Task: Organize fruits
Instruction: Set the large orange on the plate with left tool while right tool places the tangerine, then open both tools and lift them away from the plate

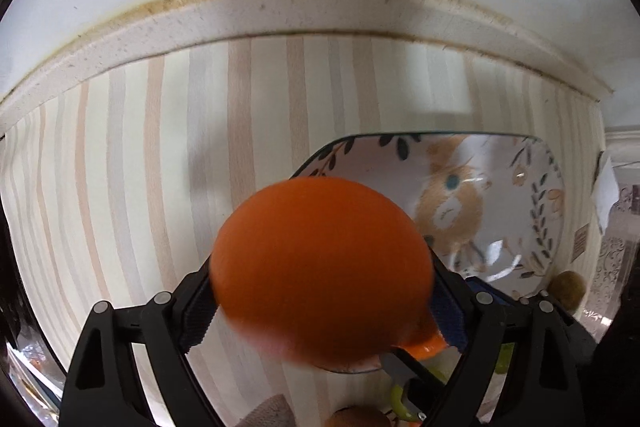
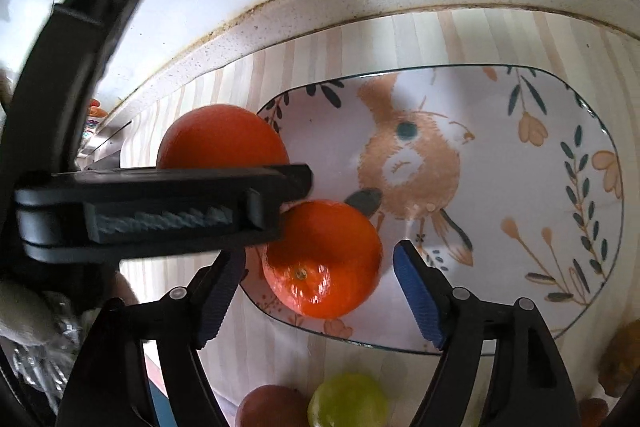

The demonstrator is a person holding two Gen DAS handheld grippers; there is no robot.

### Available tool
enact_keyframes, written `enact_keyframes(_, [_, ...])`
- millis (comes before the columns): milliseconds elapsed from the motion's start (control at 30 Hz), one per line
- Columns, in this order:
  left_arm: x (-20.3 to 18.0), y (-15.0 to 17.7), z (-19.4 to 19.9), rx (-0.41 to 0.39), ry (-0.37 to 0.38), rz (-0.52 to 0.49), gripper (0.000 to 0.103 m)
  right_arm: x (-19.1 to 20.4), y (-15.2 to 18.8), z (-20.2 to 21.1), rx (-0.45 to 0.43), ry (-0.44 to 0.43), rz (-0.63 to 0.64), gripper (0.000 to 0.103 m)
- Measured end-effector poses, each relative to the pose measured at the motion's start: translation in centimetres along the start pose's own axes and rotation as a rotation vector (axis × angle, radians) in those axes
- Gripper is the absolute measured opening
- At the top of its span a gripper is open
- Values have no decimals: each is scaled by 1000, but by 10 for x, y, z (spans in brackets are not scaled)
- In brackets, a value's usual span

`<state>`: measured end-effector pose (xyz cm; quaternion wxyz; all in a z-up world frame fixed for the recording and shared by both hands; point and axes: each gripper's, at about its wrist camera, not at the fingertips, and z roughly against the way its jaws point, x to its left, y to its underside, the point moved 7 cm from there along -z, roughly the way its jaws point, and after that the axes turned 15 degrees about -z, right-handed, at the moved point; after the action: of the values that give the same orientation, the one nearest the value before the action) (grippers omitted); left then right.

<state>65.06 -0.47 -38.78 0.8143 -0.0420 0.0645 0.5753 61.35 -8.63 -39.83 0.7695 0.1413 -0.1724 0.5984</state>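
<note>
An orange (image 1: 320,267) fills the left wrist view, and my left gripper (image 1: 320,301) is shut on it, both blue pads (image 1: 198,315) against its sides. In the right wrist view this orange (image 2: 220,137) sits at the left rim of the rabbit-patterned plate (image 2: 500,167), behind the left gripper's black finger (image 2: 180,203). I cannot tell whether it touches the plate. A second orange (image 2: 320,261) lies on the plate's near left corner. My right gripper (image 2: 318,255) stands open around it, with gaps on both sides.
The plate (image 1: 360,167) lies on a striped mat (image 1: 160,167) against a speckled counter ledge (image 1: 280,11). In front of the plate lie a green fruit (image 2: 348,401) and a reddish-brown fruit (image 2: 272,407). A brown kiwi (image 1: 566,289) sits near the plate's right corner.
</note>
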Motion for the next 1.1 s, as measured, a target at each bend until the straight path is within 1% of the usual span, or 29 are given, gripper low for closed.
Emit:
enact_keyframes(133, [-3,3,12,-27,-12,4,90,-2,-1,12,-6,32,-11,79])
enact_keyframes(267, [-6,16,28,-64,-55,-4,90,-6,1,30,-21,67,-10,79])
enact_keyframes(333, [-5,22,41,-85,-80,-6,90,-9,6,46,-32,88,-8,79])
enact_keyframes(567, [6,46,79,-163,-165,33,90,-22,13,91,-111,183,-1,79])
enact_keyframes(600, [9,55,90,-180,-178,33,90,-23,14,96,-123,190,0,79])
enact_keyframes(667, [5,62,96,-197,-193,32,90,-23,18,110,-151,204,0,79])
enact_keyframes(933, [-22,105,135,-264,-187,20,90,-13,47,170,-259,233,1,79])
enact_keyframes(1033, [-32,120,146,-284,-185,8,90,-11,59,190,-298,233,-1,79])
enact_keyframes(1100, [-38,128,153,-292,-178,6,90,-8,67,204,-317,215,-7,79])
